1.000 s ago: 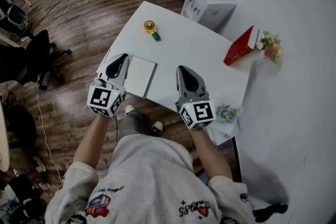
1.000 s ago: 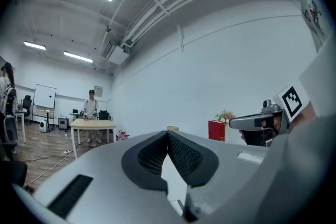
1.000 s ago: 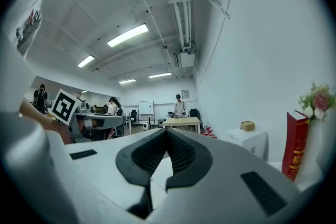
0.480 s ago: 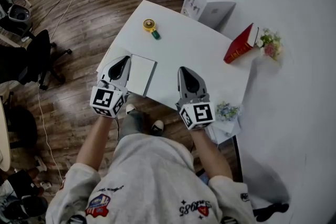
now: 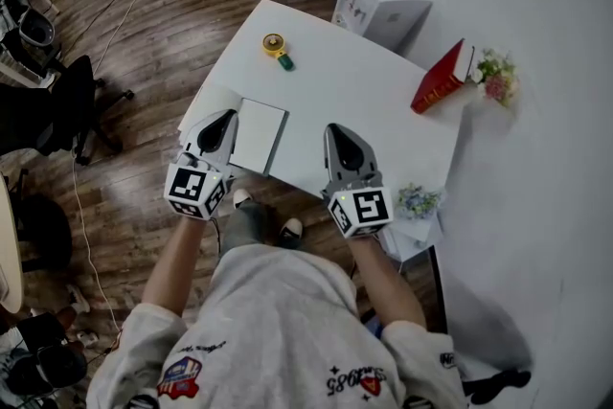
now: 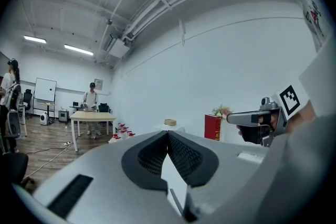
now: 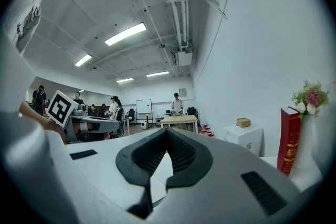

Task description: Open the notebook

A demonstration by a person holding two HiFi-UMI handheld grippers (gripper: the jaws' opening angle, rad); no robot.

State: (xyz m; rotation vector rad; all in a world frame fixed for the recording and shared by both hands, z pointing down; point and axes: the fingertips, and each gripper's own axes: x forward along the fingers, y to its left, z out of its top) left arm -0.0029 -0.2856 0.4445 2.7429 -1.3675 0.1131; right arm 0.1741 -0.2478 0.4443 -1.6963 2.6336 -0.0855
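Notebook (image 5: pixel 259 135) lies flat with its cover down on the tabletop (image 5: pixel 364 91), near the front left corner. It is just to the right of the left tongs (image 5: pixel 215 131), though whether they touch it cannot be told. The right tongs (image 5: pixel 343 148) are held well apart from it, over the front edge. Both pairs of tongs are pressed together at the tips with nothing between them, which only the two gripper views settle. The notebook is therefore closed and in neither grip. That fits a cover yet to be lifted as well as one lifted and laid back, and the pictures do not decide. Only the head view shows the notebook, along with a yellow tape measure (image 5: pixel 276 48) farther back. The gripper views miss the notebook, but the right one shows the red book (image 7: pixel 289 139) standing upright by the flowers (image 7: pixel 311 96). The left one shows a person (image 6: pixel 91 96) at a far table (image 6: pixel 92 115).
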